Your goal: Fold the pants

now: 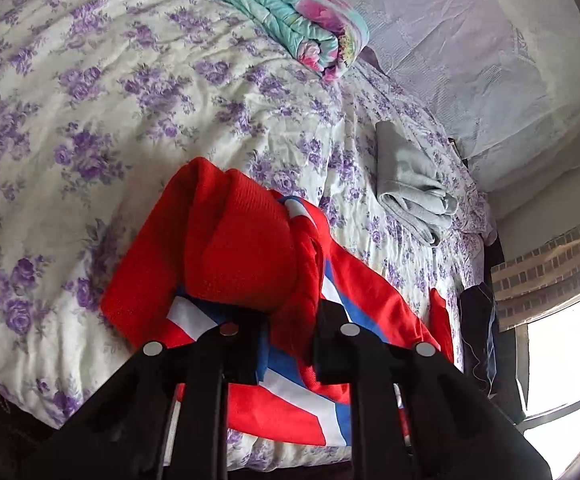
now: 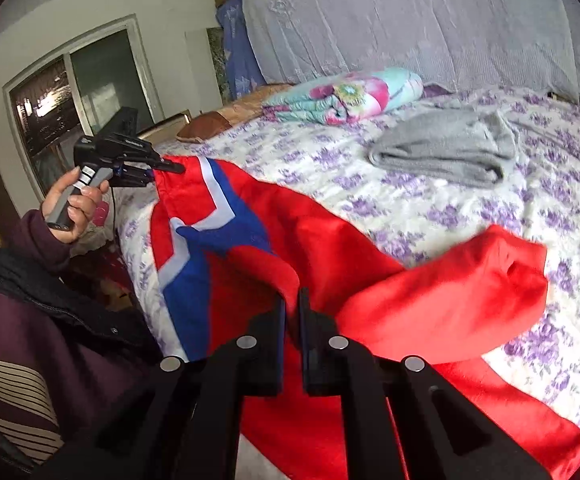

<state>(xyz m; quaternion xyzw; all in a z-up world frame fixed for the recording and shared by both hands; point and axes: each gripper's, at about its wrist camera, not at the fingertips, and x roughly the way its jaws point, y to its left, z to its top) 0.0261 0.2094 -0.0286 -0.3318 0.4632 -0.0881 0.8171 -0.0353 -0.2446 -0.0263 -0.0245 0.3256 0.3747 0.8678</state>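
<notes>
Red pants (image 1: 245, 240) with blue and white stripes lie partly bunched on the flowered bed (image 1: 89, 92). My left gripper (image 1: 290, 320) holds a bunched fold of the red fabric between its fingers. In the right wrist view the pants (image 2: 330, 248) spread across the bed (image 2: 470, 208), and the left gripper (image 2: 169, 168) pinches their waist corner at the left. My right gripper (image 2: 292, 304) is nearly closed on a raised ridge of the red fabric.
A folded grey garment (image 2: 446, 148) lies on the bed behind the pants; it also shows in the left wrist view (image 1: 410, 184). A rolled floral quilt (image 2: 346, 96) sits near the lace curtain (image 2: 410, 20). A window (image 1: 562, 360) is at the right.
</notes>
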